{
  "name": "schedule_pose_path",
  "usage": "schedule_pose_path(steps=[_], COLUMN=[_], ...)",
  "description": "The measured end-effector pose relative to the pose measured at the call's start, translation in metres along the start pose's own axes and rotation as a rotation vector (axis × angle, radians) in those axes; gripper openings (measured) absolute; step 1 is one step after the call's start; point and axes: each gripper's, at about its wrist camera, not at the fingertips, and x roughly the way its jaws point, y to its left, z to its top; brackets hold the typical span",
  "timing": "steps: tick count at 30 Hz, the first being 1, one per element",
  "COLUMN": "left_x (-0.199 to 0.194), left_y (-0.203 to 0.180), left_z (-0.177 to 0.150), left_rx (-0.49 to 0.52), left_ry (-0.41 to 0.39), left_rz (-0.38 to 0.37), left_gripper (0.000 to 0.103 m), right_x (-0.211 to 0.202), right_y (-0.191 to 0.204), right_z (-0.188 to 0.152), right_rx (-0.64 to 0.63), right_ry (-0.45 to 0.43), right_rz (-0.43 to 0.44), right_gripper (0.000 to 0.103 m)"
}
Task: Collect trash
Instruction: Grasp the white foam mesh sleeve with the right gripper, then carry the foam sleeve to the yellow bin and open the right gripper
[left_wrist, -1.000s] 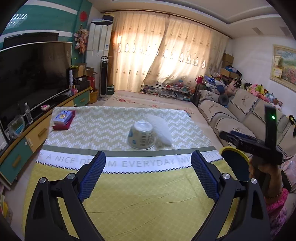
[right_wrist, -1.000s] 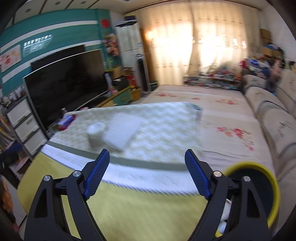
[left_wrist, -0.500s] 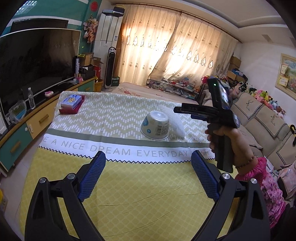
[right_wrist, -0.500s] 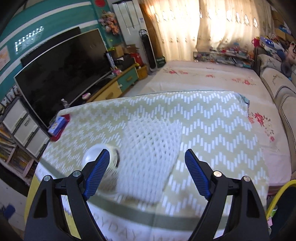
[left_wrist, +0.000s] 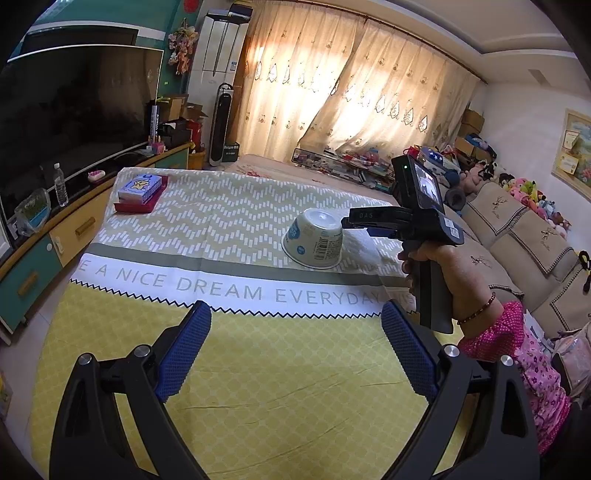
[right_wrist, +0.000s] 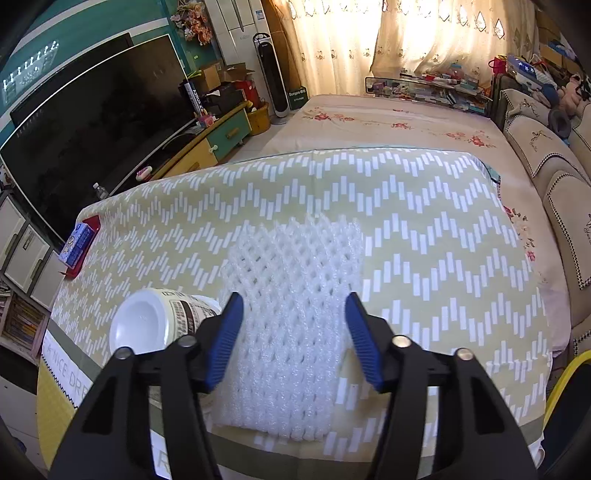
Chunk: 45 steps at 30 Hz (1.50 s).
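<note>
A: Over the patterned cloth on the table (right_wrist: 424, 229) we hang our right claw (right_wrist: 293, 338) above the white foam net (right_wrist: 295, 295). Its jaws are closing, one on each side of the net, and the pads do not yet press on it.

B: Why straddle it there?

A: The net lies flat, so we come down steeply to pinch its near half. The upturned paper cup (left_wrist: 314, 238) sits just beside it on the left, touching or nearly so; we cannot tell which.

B: And our left claw (left_wrist: 295, 354)?

A: Spread wide over the yellow part of the cloth, holding nothing, well short of the cup. We judge it waits for that cup next.

B: Where does the trash go?

A: Probably the yellow-rimmed bin (right_wrist: 569, 369) at the right edge.
</note>
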Motion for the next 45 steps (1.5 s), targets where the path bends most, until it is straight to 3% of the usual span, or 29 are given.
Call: schedule_pose_path(steps=[2,4,7,18,26,31,36,45], left_x=[0.001,0.002,0.003,0.003,0.006,0.008,0.012,0.017], left_y=[-0.001,-0.002,-0.005,-0.015,-0.029,-0.04,-0.053,-0.079], left_z=[-0.001,-0.001,-0.002,-0.005,-0.008,-0.009,-0.01,-0.011], left_rx=[0.002,0.003,0.009,0.022,0.045,0.064,0.087,0.13], left_ry=[0.001,0.003,0.006,0.008,0.016,0.023,0.035,0.05], left_rz=[-0.002,-0.005,-0.009,-0.031,-0.051,-0.062,-0.072,-0.089], left_gripper=[0.092,0.092,0.092,0.092,0.092,0.092,0.092,0.092], right_x=[-0.002,-0.004,-0.011,-0.081,-0.163,-0.209,-0.239,-0.233], right_y=[-0.002,-0.003,-0.006,-0.029,-0.053,-0.079,-0.126,-0.196], right_z=[-0.002,-0.003,-0.007,-0.039,-0.097,-0.133,-0.16,-0.181], right_rx=[-0.009,-0.021,-0.031,-0.061,-0.063,-0.031,0.034,0.137], right_ry=[0.0,0.002,-0.001,-0.1,-0.227,-0.301,-0.333,-0.296], right_rz=[-0.007,-0.01,-0.001,0.035,0.038,-0.036,-0.184,-0.301], right_gripper=[0.04,0.024,0.014,0.013,0.013,0.013,0.013,0.014])
